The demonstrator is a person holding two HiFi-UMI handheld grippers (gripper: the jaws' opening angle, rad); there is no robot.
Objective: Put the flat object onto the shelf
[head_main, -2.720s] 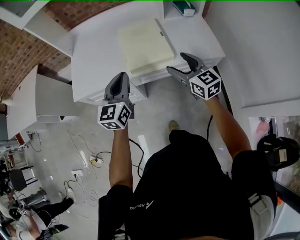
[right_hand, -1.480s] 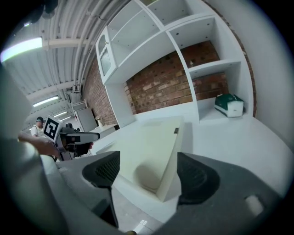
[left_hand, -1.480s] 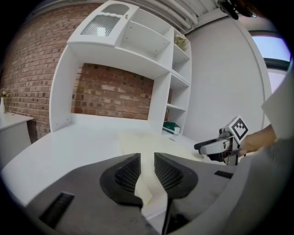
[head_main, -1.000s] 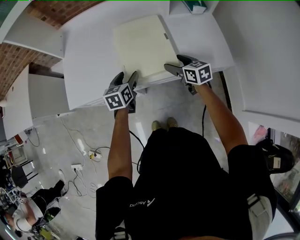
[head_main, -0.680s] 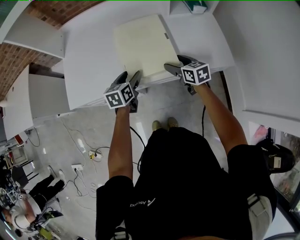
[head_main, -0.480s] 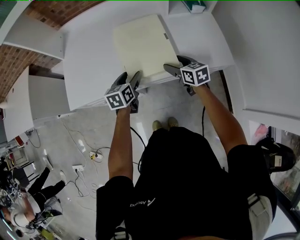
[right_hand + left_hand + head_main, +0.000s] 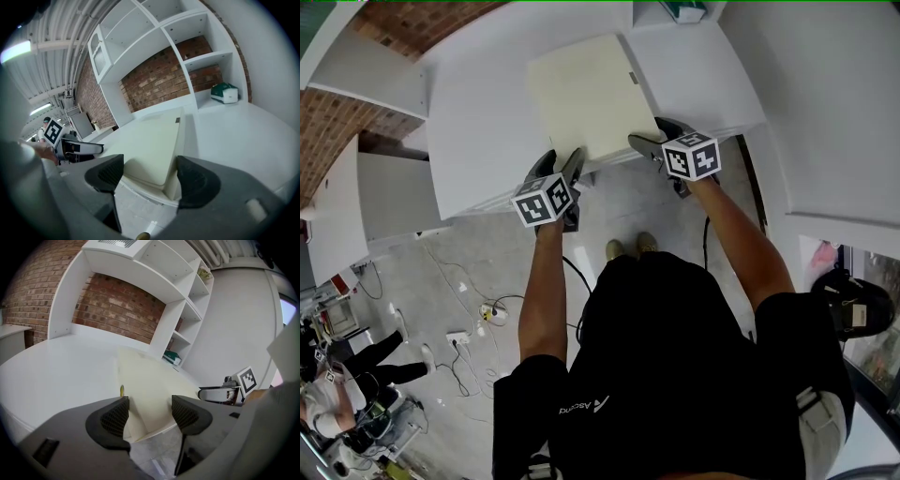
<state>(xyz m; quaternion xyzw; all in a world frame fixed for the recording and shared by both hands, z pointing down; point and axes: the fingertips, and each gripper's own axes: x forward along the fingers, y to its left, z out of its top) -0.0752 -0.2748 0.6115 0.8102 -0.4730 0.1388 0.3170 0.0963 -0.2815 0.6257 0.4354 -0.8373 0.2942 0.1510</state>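
The flat object [image 7: 586, 94], a cream panel, lies on the white table [image 7: 478, 131] with its near edge at the table's front lip. Its long axis runs roughly from 6 to 12 o'clock in the head view, leaning a little toward 11. The two grippers stand at that near edge, one per corner. From the left gripper [image 7: 562, 159] the panel stretches away toward 1 o'clock, and from the right gripper [image 7: 652, 133] toward 11 o'clock, so neither is clearly nearer. In the left gripper view the pads are spread with the panel's near left corner [image 7: 140, 427] showing in the gap, not pinched. In the right gripper view the jaws stand wide around the near right corner [image 7: 154, 173], and no pad clearly presses on it. The shelf [image 7: 201, 56], whose bay holds a green box [image 7: 224, 92], rises beyond the panel's far end at about 12 to 1 o'clock, so the lift would likely carry the panel straight ahead along its own length. Compared with nearly three seconds ago, both grippers have come forward from short of the table to its front lip. The left jaws, which looked together then, have parted, while the panel itself has not shifted.
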